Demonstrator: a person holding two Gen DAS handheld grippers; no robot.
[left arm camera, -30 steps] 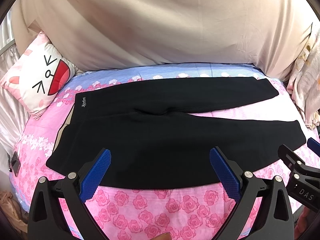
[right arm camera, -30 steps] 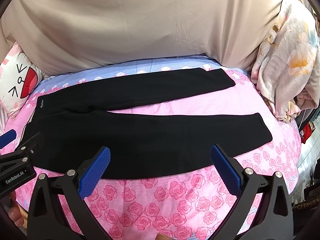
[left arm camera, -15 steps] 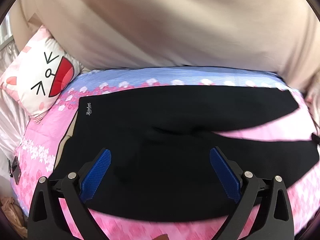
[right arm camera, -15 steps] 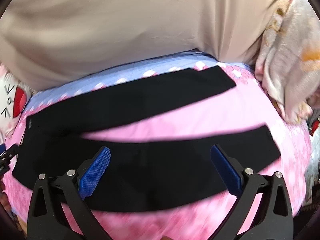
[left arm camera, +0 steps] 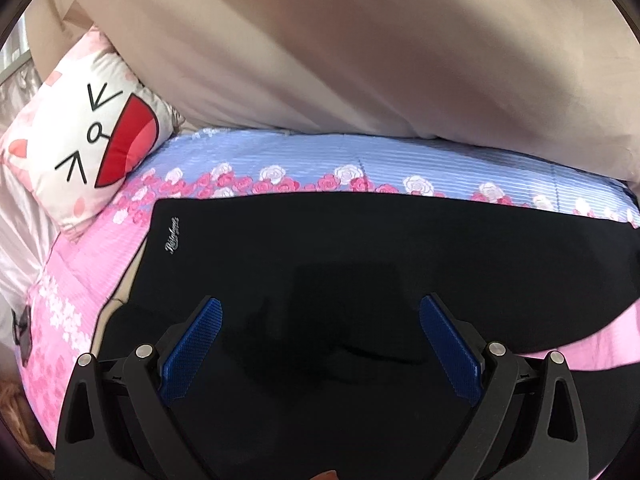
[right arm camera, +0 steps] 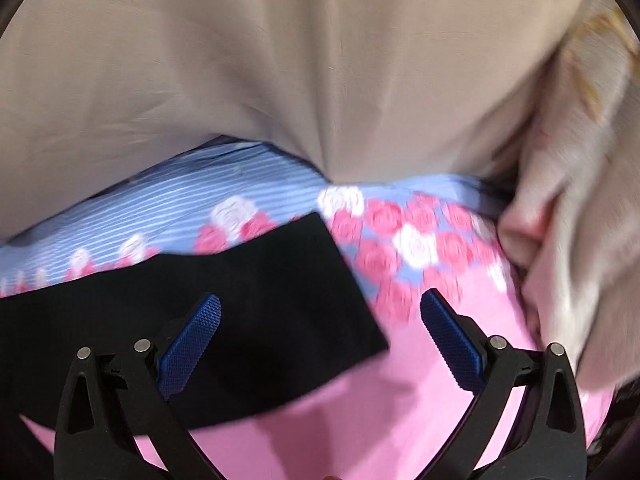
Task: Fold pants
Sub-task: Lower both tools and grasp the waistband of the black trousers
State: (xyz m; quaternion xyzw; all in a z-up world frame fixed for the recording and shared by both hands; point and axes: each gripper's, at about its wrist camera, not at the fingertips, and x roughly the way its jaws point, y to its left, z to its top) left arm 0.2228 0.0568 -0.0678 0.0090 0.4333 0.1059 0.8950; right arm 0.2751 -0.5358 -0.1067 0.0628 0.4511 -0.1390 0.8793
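Black pants (left arm camera: pixel 360 260) lie flat on the bed (left arm camera: pixel 360 164); my left gripper (left arm camera: pixel 320 344) and right gripper (right arm camera: pixel 320 340) hover with jaws spread.

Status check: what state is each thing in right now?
pants: flat on the bed, unfolded, not gripped
far leg hem: flat on the sheet
left gripper: open, over the pants' crotch area
right gripper: open, over the hem
pillow: propped at the bed's left edge

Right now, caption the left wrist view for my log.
Open left gripper poised over the waist end of black pants on a rose-print bedsheet, cat-face pillow beside.
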